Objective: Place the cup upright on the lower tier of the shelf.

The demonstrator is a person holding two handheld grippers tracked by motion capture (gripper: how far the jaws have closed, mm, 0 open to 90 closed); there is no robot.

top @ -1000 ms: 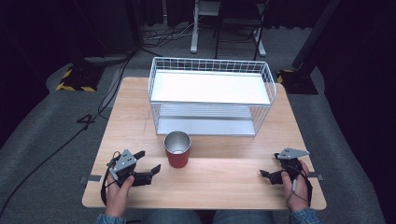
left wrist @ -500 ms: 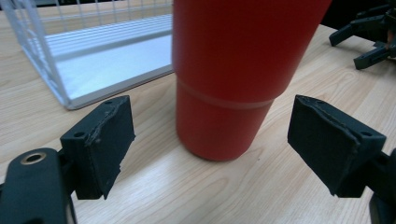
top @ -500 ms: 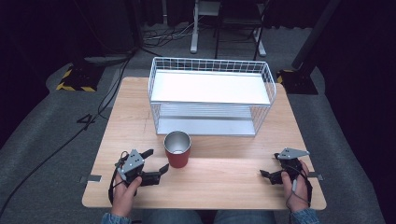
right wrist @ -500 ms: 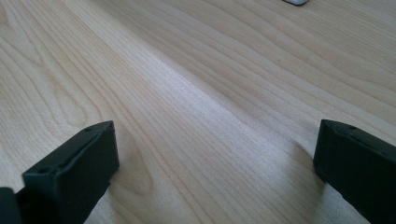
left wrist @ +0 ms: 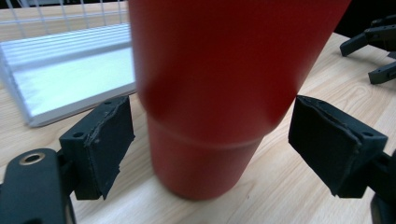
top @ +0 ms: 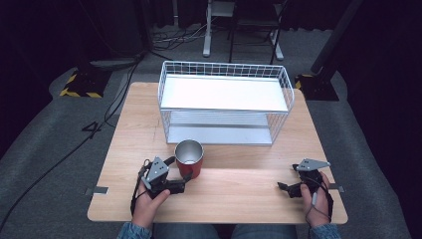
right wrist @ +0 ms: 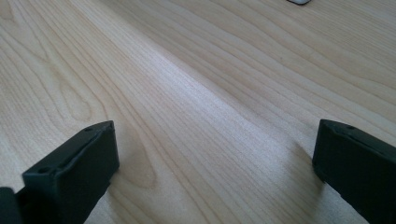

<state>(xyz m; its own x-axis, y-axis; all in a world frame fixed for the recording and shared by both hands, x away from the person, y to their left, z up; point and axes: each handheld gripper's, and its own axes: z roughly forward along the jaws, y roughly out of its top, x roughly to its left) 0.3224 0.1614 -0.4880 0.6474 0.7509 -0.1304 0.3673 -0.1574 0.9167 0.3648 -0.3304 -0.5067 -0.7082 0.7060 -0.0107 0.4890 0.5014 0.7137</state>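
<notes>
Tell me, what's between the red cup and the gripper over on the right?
Nothing but bare wooden table. In the high view, the stretch from the red cup to the right gripper holds no other thing.

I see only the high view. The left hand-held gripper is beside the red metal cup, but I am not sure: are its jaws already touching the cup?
Observer: No. In the left gripper view the red metal cup stands between the two black pads, with a gap on each side. The left hand-held gripper is open.
Operator: Is the cup standing flat on the table?
Observer: Yes, its base rests on the light wooden table, upright.
Operator: And the right hand-held gripper, does it hold something?
Observer: No. The right hand-held gripper is open, with bare wood between its jaws.
</notes>
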